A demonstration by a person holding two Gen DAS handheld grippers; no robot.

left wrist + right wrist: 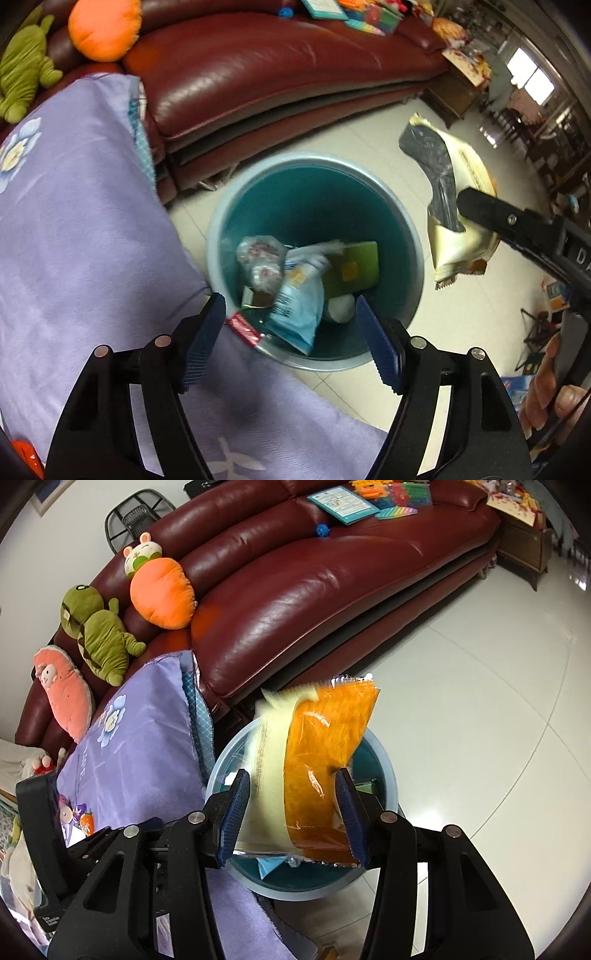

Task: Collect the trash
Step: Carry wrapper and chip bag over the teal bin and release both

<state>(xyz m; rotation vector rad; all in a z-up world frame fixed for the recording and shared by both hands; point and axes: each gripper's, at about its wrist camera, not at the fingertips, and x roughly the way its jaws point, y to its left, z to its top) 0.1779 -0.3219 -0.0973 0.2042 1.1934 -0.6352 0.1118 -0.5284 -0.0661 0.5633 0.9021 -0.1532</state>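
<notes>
Left wrist view: the left gripper (291, 328) hangs over a round blue bin (413, 236) on the pale tiled floor (369, 147), its jaws spread wide with nothing between the pads. Inside the bin lie a light blue packet (299, 310), a crumpled clear plastic bag (260, 264), a green carton (360, 264) and a white cup (340, 308). A lilac floral cloth (85, 221) reaches the bin's left rim, and a maroon leather sofa (277, 74) stands behind. At right, beside the bin, a black finger (491, 214) of the other tool pinches a cream wrapper (460, 243).

Right wrist view: the right gripper (291, 805) has its jaws closed on a cream and orange wrapper (325, 757), held just above the bin (388, 771). Orange (162, 594), green (99, 642) and pink (66, 698) plush toys sit on the sofa (314, 572).
</notes>
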